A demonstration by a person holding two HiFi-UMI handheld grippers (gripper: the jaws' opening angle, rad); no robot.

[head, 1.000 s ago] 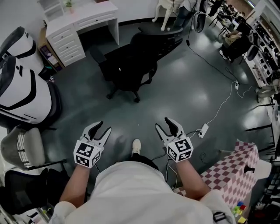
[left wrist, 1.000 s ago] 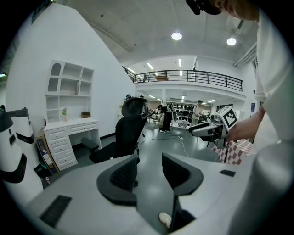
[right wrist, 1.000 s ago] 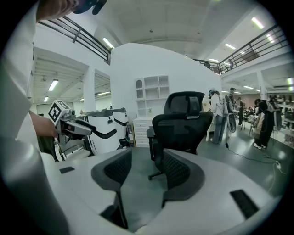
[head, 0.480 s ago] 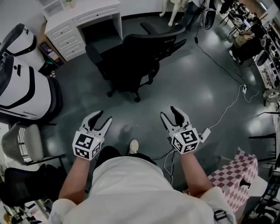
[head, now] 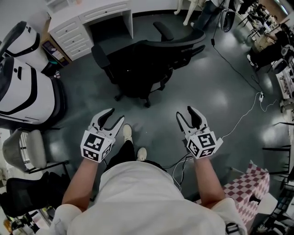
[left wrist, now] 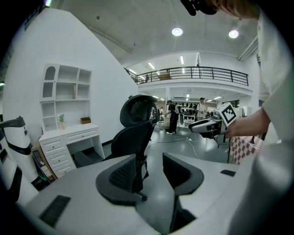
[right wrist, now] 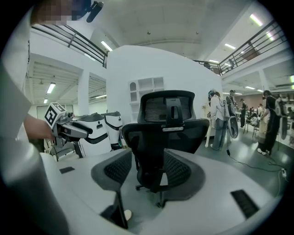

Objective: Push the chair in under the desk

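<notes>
A black office chair (head: 142,64) stands on the grey floor, pulled out from the white desk (head: 105,10) with drawers at the back wall, its backrest turned toward me. Both grippers are held in the air short of it, not touching it. My left gripper (head: 115,115) is open with nothing between its fingers; in the left gripper view the chair (left wrist: 133,133) and desk (left wrist: 73,135) lie beyond its jaws. My right gripper (head: 186,112) is also open and empty. The right gripper view looks straight at the chair's backrest (right wrist: 165,133) some way ahead.
A large white-and-black machine (head: 23,82) stands at the left, with a grey chair (head: 25,153) in front of it. A white cable with a power strip (head: 239,114) trails across the floor at the right. A checked cloth (head: 243,183) lies at the lower right. People stand further back (right wrist: 220,119).
The person has stepped forward, and both grippers have moved toward the chair, which now lies closer. Both pairs of jaws stay apart and empty.
</notes>
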